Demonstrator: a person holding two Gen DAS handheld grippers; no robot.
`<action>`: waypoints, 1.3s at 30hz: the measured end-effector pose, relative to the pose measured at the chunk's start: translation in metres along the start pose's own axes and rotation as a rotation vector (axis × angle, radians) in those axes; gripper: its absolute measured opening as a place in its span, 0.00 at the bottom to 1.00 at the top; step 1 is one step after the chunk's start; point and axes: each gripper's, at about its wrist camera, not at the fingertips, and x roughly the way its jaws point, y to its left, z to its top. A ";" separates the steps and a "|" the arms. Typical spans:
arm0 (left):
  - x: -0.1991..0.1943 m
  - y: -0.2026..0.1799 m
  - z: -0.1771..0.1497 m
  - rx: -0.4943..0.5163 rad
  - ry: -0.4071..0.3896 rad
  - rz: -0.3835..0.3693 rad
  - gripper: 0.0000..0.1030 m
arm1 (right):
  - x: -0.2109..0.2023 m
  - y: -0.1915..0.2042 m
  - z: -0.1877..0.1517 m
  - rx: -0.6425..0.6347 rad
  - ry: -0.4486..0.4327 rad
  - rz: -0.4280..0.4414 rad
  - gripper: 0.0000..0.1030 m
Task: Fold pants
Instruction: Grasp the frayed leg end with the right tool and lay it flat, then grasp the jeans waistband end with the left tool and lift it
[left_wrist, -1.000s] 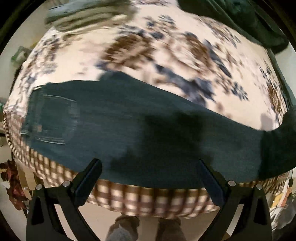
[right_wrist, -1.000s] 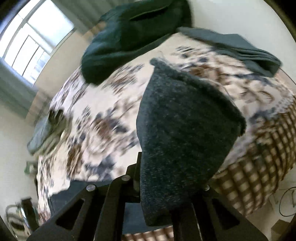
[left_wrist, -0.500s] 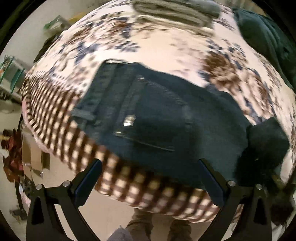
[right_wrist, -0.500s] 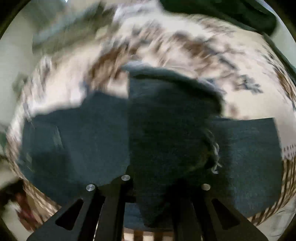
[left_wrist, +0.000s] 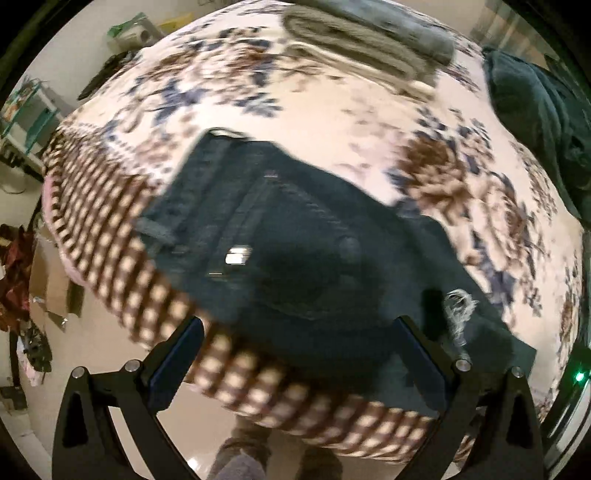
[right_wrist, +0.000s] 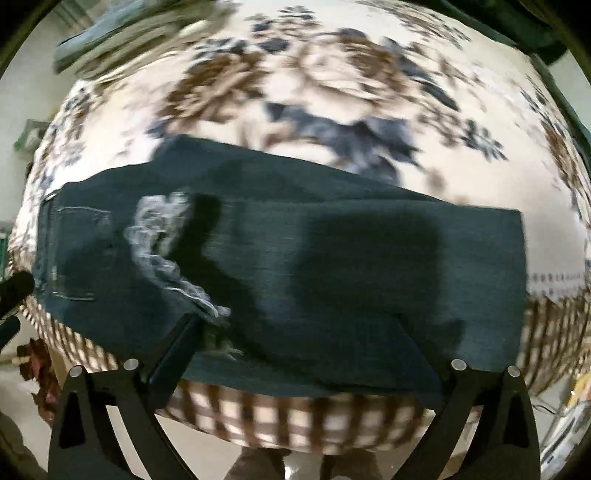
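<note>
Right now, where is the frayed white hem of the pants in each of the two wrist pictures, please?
Left wrist view: the frayed hem is at lower right, lying on the dark pants, just above the right finger of the open left gripper.
Right wrist view: the frayed hem runs at centre-left, down toward the left finger of the open right gripper.
Shared landmark: the back pocket.

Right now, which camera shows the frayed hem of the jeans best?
The right wrist view: the frayed hem lies large and whole across the folded jeans. The left wrist view shows only a small white tuft near its right finger.
</note>
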 end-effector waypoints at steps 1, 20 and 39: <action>0.003 -0.015 0.001 0.014 0.001 -0.009 1.00 | 0.001 -0.009 -0.001 0.008 0.008 -0.010 0.99; 0.099 -0.105 -0.029 0.225 0.076 0.058 0.17 | 0.001 -0.172 -0.029 0.167 0.066 -0.020 1.00; 0.026 0.081 -0.038 -0.445 -0.141 -0.390 0.88 | -0.005 -0.157 -0.005 0.209 0.028 0.137 1.00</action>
